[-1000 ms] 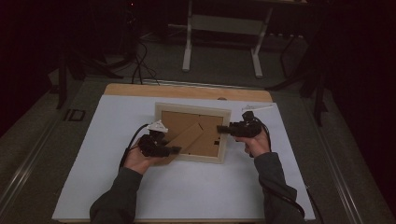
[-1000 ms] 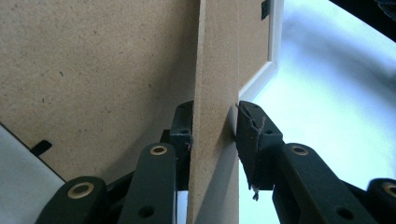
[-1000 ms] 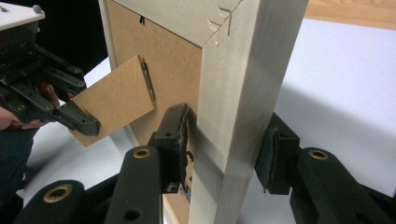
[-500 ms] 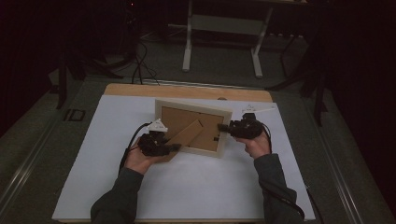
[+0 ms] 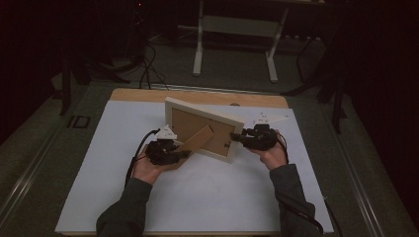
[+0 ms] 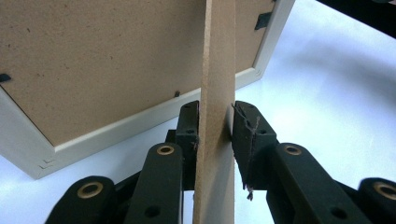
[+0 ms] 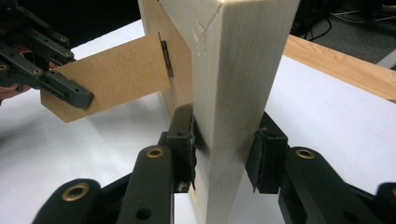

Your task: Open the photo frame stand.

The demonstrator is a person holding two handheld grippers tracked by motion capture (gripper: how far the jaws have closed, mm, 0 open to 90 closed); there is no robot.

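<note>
The picture frame (image 5: 202,128) has come up off the white table (image 5: 99,197): a second ago it lay back-up and nearly flat, and now its far edge is raised, so the brown backing faces the person, with its lower edge near the table's middle. Both grippers have just been closing as it rose. The left gripper (image 5: 174,154), at about 8 o'clock from the frame, pinches the hinged cardboard easel stand (image 6: 217,93) between its jaws, the strip standing edge-on between the pads. The right gripper (image 7: 224,149), at about 3 o'clock from the frame, clamps the pale wooden side rail (image 7: 233,93), a pad on each face. Judging by this, the work in hand is setting the frame upright on its stand: the stand is swung out from the backing, and what remains is to tilt the frame further and settle it on the stand's foot.
</note>
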